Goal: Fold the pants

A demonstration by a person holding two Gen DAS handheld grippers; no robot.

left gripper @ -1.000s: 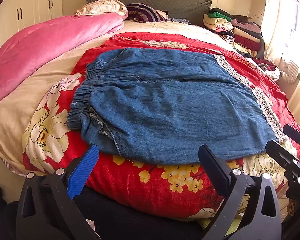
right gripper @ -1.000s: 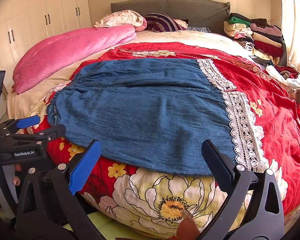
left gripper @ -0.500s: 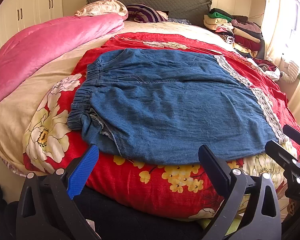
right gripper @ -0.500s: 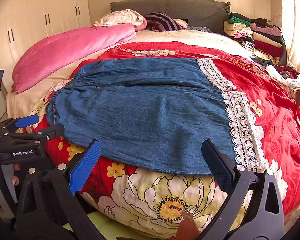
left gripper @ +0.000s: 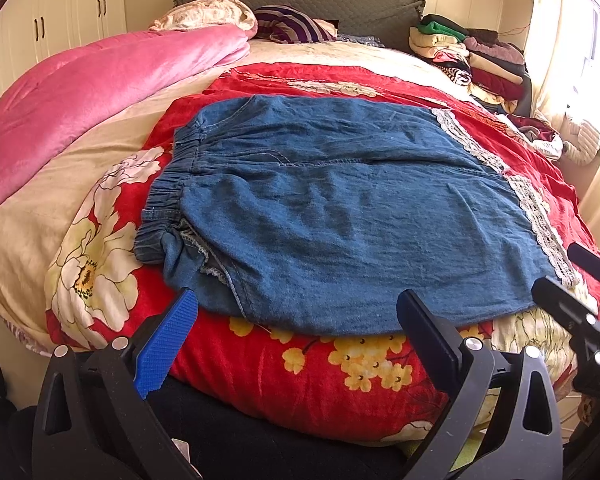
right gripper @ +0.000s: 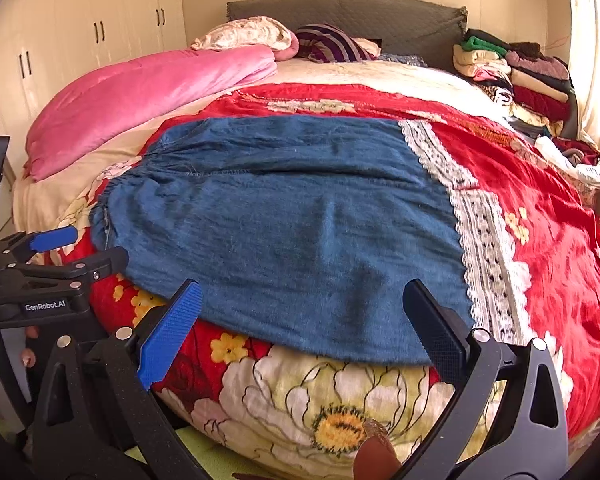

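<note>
Blue denim pants (left gripper: pixel 352 208) lie flat on a red flowered blanket (left gripper: pixel 300 376), elastic waistband to the left and white lace hem (left gripper: pixel 536 208) to the right. They also show in the right wrist view (right gripper: pixel 300 232) with the lace hem (right gripper: pixel 484 240). My left gripper (left gripper: pixel 296 332) is open and empty, just short of the pants' near edge at the waistband end. My right gripper (right gripper: pixel 300 320) is open and empty at the near edge toward the hem end. Each gripper shows in the other's view, the right one (left gripper: pixel 580 280) and the left one (right gripper: pixel 76 248).
A pink quilt (left gripper: pixel 100 88) lies along the bed's left side. Pillows (left gripper: pixel 292 26) rest at the grey headboard. A stack of folded clothes (left gripper: pixel 468 52) sits at the far right corner. White wardrobes (right gripper: pixel 92 32) stand left; a curtained window is on the right.
Both grippers have crept slightly forward toward the pants' near edge. The pants have not moved.
</note>
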